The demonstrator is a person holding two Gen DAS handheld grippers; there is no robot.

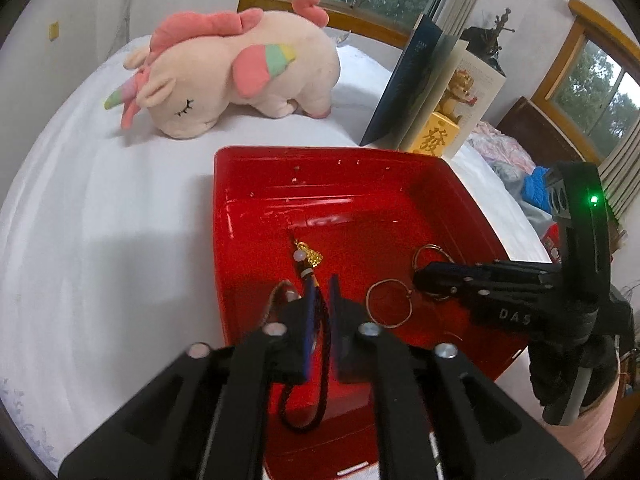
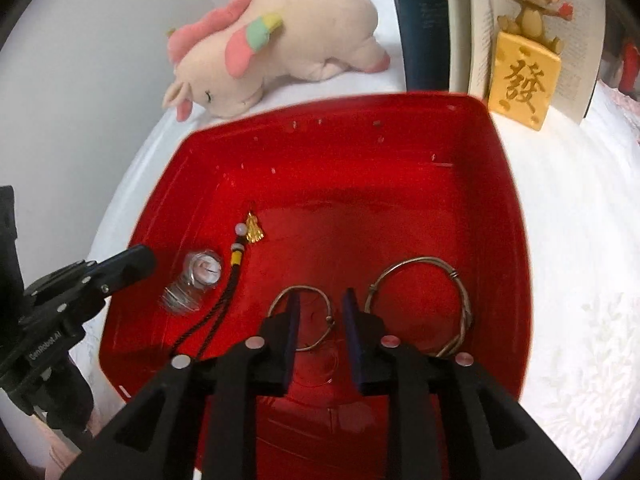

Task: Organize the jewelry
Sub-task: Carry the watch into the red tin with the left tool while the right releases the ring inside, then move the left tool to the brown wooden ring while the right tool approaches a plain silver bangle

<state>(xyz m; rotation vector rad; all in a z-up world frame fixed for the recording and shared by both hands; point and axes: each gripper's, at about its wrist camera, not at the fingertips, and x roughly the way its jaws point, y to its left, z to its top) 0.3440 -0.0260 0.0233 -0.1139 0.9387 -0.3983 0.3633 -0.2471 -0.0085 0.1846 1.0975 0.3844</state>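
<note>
A red tray [image 1: 320,168] [image 2: 500,184] lies on the white bed. In it lie a black cord pendant with a gold charm [image 1: 308,256] [image 2: 252,230], a small clear ring-like piece [image 2: 200,272], and two thin metal bangles [image 1: 390,302] [image 2: 424,300] [image 2: 304,316]. My left gripper [image 1: 320,300] hovers over the tray with its jaws narrowly apart; the black cord runs between them. My right gripper [image 2: 320,320] is open above the smaller bangle, nothing held. In the left wrist view the right gripper's fingers [image 1: 444,276] lie over the bangles.
A pink unicorn plush [image 1: 232,76] [image 2: 280,40] lies behind the tray. An open book [image 1: 432,88] [image 2: 532,20] stands at the back right with a gold mouse figurine [image 1: 440,132] [image 2: 524,76] in front. Windows and bedding [image 1: 504,152] lie beyond.
</note>
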